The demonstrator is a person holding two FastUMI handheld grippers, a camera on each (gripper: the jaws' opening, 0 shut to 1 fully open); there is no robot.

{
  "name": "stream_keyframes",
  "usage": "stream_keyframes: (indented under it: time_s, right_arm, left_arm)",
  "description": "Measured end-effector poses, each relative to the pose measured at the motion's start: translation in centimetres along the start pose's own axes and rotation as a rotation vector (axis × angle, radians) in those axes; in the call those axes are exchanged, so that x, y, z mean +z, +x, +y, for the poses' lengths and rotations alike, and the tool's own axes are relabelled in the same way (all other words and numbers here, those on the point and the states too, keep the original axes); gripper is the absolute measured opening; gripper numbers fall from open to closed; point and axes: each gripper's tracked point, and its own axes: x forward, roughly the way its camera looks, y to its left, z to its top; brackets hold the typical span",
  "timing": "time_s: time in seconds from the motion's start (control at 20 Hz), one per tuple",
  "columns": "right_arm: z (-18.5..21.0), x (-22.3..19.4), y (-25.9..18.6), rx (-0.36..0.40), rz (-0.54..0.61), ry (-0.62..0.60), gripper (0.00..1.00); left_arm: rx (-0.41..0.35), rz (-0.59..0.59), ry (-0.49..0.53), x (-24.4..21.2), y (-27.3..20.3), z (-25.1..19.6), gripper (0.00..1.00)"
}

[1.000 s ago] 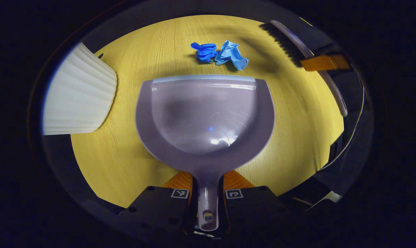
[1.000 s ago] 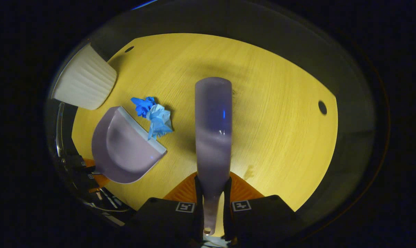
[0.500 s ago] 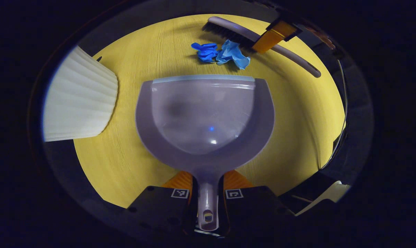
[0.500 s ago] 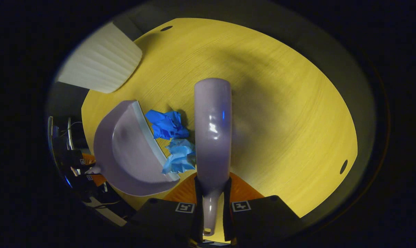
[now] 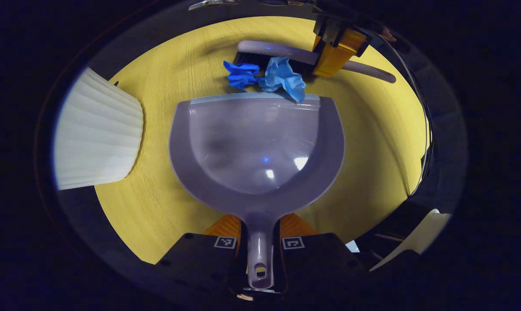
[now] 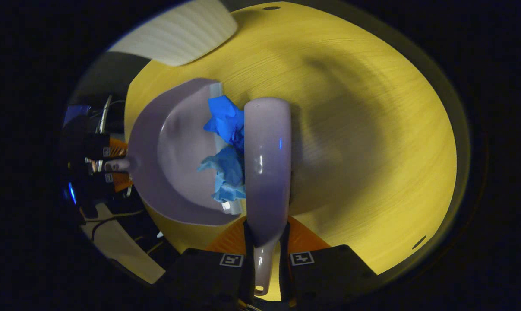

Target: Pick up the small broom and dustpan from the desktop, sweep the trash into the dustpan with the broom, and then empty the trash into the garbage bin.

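Crumpled blue trash (image 5: 266,77) sits on the dustpan (image 5: 256,147) lip, ahead of your left hand-held gripper (image 5: 260,255), which clamps the pan's handle. Your right hand-held gripper (image 6: 266,263) grips the broom (image 6: 266,164) just behind it. Sweep too sharply and the trash could spill sideways onto the counter (image 6: 372,129).

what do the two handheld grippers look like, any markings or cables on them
Each gripper has a blocky black body. The left gripper and right gripper each carry two small square black-and-white coded tags, one per side of the jaws. Dark cables trail beside the left gripper in the right gripper view.
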Motion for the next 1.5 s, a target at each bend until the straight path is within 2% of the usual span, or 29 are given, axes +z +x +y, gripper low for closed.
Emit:
stream_keyframes:
  time_s: [0.1,0.25,0.4,0.5,0.7,0.95,1.0,1.05,1.15,1.3,1.35,1.5]
  right_arm:
    - [0.2,0.6,-0.5,0.043,0.026,-0.065,0.25]
    - [1.3,0.3,-0.9,0.153,0.007,-0.063,0.24]
    - [0.3,0.4,-1.5,0.164,-0.040,-0.040,0.25]
    - [1.6,1.5,-2.1,0.194,-0.150,0.014,0.25]
    - [0.8,1.4,-5.7,0.235,-0.409,0.124,0.25]
    - [-1.7,-1.1,-9.1,0.194,-0.734,0.210,0.25]
    - [-1.9,-1.4,-9.1,0.188,-0.810,0.229,0.25]
    - [-2.0,-1.7,-8.6,0.192,-0.888,0.254,0.24]
    - [-2.6,-2.8,-7.3,0.202,-1.008,0.290,0.24]
    - [-2.8,-4.7,-3.5,0.181,-1.095,0.344,0.24]
    - [-2.6,-5.6,-1.9,0.178,-1.109,0.361,0.24]
    - [-1.8,-8.0,0.8,0.167,-1.142,0.402,0.24]
  left_arm:
    - [0.001,-0.007,0.030,0.3,-0.1,0.6,0.22]
    - [0.018,-0.030,0.067,0.9,-0.3,1.4,0.22]
    - [0.014,-0.068,0.073,1.2,-0.8,1.3,0.22]
    - [0.021,-0.114,0.077,1.5,-0.9,1.3,0.24]
    - [0.061,-0.184,0.101,1.6,-0.8,1.5,0.22]
    - [0.119,-0.288,0.114,2.3,-2.1,1.7,0.22]
    - [0.138,-0.320,0.120,2.5,-2.5,1.8,0.19]
    - [0.162,-0.349,0.129,3.0,-3.0,2.1,0.22]
    - [0.225,-0.403,0.150,4.4,-3.3,3.9,0.22]
    - [0.330,-0.473,0.161,7.0,-5.2,7.3,0.20]
    - [0.378,-0.488,0.167,7.9,-5.8,8.6,0.24]
    - [0.546,-0.501,0.179,9.4,-8.4,13.6,0.22]
